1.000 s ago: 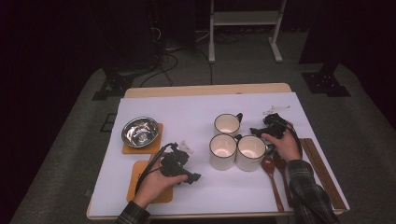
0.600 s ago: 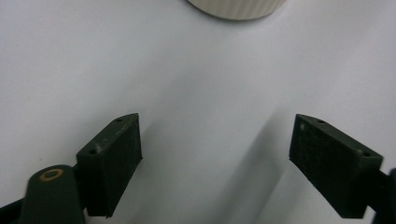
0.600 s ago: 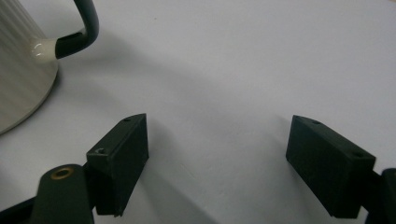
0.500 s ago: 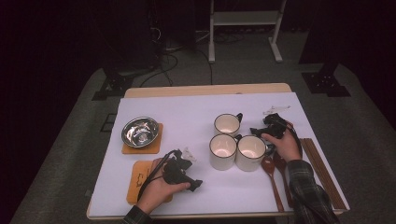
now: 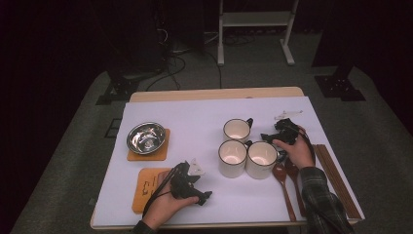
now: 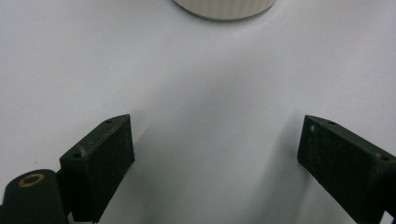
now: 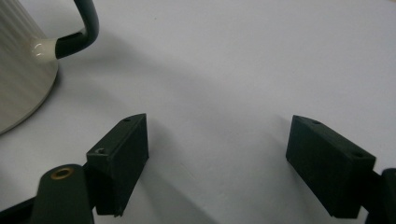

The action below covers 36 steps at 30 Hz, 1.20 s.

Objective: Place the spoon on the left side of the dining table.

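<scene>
The 3 cream ribbed mugs with dark handles [image 5: 243, 148] stand clustered right of centre on the white surface [image 5: 195, 122]: 1 behind, 2 side by side in front. The right tool [image 5: 271, 138] rests just beside the front right mug's handle, jaws spread, nothing between them. The left tool [image 5: 203, 196] lies low near the front edge, jaws just opened wider and empty, beside an orange wooden coaster [image 5: 148, 187]. A steel bowl [image 5: 145, 137] sits on another coaster; 2 brown wooden spoons [image 5: 285, 178] lie right of the mugs.
</scene>
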Motion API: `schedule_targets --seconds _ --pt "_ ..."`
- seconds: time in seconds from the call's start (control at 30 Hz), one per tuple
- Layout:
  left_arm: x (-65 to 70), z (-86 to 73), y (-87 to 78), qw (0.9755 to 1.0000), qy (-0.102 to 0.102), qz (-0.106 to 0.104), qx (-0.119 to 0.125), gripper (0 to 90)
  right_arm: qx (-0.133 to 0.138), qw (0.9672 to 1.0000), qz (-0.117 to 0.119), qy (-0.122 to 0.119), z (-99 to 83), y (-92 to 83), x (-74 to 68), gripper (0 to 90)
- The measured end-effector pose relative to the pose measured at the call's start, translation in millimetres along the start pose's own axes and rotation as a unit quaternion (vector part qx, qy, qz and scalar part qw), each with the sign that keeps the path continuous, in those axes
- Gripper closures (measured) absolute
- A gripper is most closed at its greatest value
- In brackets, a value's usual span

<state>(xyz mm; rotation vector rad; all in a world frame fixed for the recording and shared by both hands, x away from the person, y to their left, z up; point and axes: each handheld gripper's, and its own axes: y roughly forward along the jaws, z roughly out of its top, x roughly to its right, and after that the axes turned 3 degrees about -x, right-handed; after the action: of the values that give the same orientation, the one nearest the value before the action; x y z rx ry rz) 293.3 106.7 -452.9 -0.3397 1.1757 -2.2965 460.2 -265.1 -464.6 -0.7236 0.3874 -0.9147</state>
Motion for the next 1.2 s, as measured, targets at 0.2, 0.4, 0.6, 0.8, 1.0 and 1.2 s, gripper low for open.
schedule_targets --seconds 0.2,0.4,0.6,0.8,1.0,1.2 --pt "0.1 -4.3 -0.2 0.9999 0.002 0.000 0.015 9.8 -0.002 1.0000 0.000 0.001 0.4 0.0 0.2 19.4" --pt "-0.1 -7.3 -0.4 0.9997 0.005 0.000 0.025 9.7 -0.016 0.9999 0.000 0.002 4.3 0.1 -0.4 19.5" --pt "0.0 -7.4 -0.3 0.9997 0.005 0.000 0.026 9.6 -0.026 0.9996 0.001 0.004 7.3 -0.3 0.1 20.4" --pt "0.1 -7.5 -0.3 0.9997 0.004 0.000 0.026 9.6 -0.028 0.9995 0.007 0.012 9.9 -3.3 2.0 22.7" --pt "0.0 -7.5 -0.4 0.9997 0.004 -0.001 0.026 9.6 -0.020 0.9997 0.007 0.011 14.6 -10.1 1.5 22.8" --pt "0.5 -7.6 -0.3 0.9996 0.003 0.000 0.027 9.5 -0.017 0.9998 0.002 0.013 16.2 -15.8 2.3 23.2"
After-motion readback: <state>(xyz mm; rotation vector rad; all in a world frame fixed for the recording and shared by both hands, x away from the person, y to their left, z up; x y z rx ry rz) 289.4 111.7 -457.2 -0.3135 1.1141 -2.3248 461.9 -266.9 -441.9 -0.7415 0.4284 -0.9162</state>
